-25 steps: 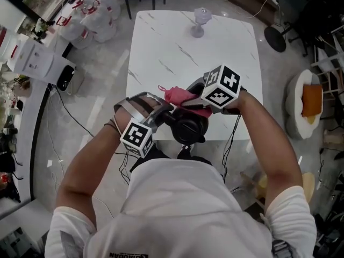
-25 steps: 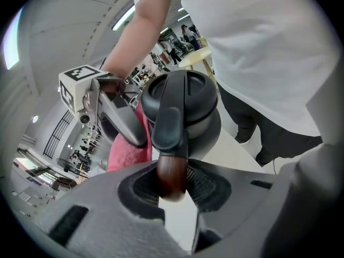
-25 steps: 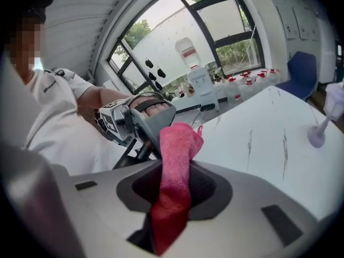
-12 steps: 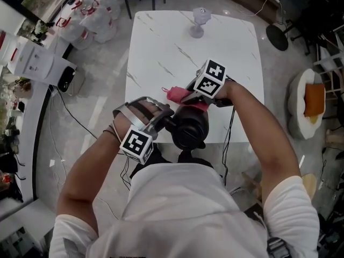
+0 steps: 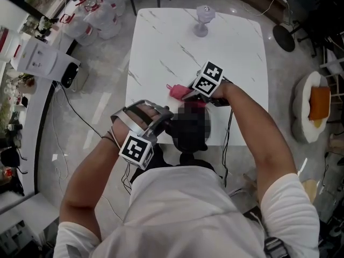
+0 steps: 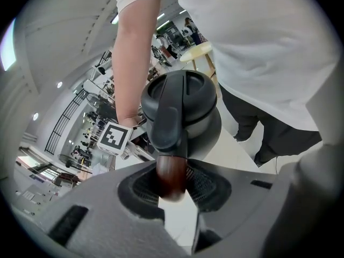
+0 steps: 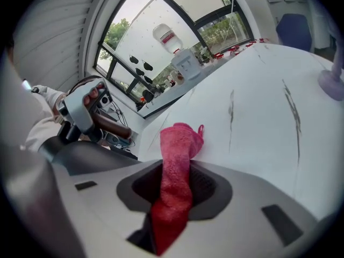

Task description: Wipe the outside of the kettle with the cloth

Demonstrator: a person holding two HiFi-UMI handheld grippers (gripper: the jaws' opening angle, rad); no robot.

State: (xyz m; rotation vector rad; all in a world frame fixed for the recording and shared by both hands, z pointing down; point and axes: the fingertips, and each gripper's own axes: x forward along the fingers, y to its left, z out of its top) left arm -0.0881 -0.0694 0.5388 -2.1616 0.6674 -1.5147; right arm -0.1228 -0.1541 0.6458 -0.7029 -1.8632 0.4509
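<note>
A black kettle (image 6: 183, 104) with a domed lid stands at the near edge of the white marble table (image 5: 161, 52). In the head view it (image 5: 189, 136) lies between my two hands. My left gripper (image 6: 172, 190) is shut on the brown end of the kettle's handle (image 6: 171, 173); the head view shows this gripper (image 5: 163, 119) left of the kettle. My right gripper (image 7: 177, 184) is shut on a pink cloth (image 7: 180, 144), whose free end bunches up past the jaws. In the head view the cloth (image 5: 177, 92) sits at the kettle's far side, low over the table.
A clear stemmed glass (image 5: 202, 20) stands near the table's far edge. Water bottles (image 5: 97, 15) and a white appliance (image 5: 40, 61) are on the floor to the left, and cables trail there. A round seat with an orange cushion (image 5: 313, 104) is at the right.
My right gripper has come down with the pink cloth, from above the kettle to its far side near the tabletop. The left gripper and kettle have stayed put.
</note>
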